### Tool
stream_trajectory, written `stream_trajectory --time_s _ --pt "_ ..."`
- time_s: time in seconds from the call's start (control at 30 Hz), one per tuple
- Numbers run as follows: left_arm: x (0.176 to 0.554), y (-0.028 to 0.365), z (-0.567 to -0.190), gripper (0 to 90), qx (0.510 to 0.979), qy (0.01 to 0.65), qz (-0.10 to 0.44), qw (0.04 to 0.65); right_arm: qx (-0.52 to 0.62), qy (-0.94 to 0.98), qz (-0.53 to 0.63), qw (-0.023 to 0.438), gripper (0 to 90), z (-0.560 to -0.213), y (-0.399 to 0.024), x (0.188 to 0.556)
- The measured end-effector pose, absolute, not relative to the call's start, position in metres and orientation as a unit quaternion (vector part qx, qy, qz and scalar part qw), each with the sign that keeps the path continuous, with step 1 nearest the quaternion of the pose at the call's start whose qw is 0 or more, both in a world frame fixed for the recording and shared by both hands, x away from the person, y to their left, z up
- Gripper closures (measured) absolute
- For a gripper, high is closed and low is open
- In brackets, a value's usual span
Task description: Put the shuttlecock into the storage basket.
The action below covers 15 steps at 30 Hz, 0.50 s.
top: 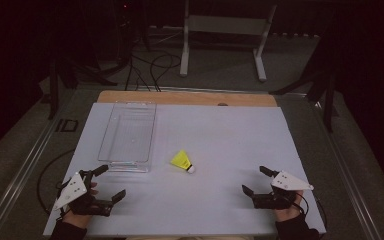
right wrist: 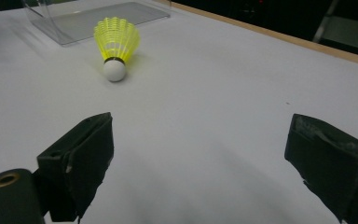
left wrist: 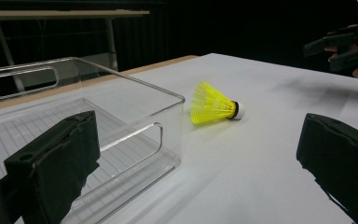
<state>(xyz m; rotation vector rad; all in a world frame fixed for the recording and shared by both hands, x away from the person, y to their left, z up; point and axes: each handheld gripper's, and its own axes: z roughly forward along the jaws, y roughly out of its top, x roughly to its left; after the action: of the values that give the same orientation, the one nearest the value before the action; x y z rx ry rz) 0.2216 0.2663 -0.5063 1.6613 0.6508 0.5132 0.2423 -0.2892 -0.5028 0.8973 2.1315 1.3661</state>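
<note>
A yellow shuttlecock [top: 182,161] [left wrist: 212,103] [right wrist: 115,44] with a white cork tip lies on its side near the middle of the white table [top: 220,135]. Just left of it stands a clear plastic bin [top: 129,135] [left wrist: 74,121], with nothing inside. My left gripper [top: 112,182] rests at the table's front left, open, its jaws empty and wide apart. At the front right my right gripper [top: 256,181] [left wrist: 340,46] is open too, with nothing between its jaws, pointing toward the shuttlecock from some way off.
A wooden strip [top: 187,97] runs along the table's far edge. Beyond it stand a grey metal frame [top: 225,35] and cables on the floor [top: 150,70]. Dark stands flank the table on both sides.
</note>
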Motion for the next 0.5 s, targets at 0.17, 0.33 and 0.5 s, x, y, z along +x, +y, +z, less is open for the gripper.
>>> stream_trajectory --time_s 0.17,0.33,0.5 --pt "0.2212 0.2656 -0.5059 0.0 0.717 0.279 0.220 0.600 0.330 0.770 0.500 0.220 8.0 -0.5018 -0.2906 0.2425" --pt "0.2218 0.2658 -0.5062 0.0 0.717 0.279 0.218 0.601 0.325 0.776 0.488 0.232 8.0 -0.5013 -0.2887 0.2417" --pt "0.2224 0.2657 -0.5064 0.0 0.717 0.279 0.216 0.601 0.322 0.778 0.486 0.234 7.5 -0.4983 -0.2883 0.2408"
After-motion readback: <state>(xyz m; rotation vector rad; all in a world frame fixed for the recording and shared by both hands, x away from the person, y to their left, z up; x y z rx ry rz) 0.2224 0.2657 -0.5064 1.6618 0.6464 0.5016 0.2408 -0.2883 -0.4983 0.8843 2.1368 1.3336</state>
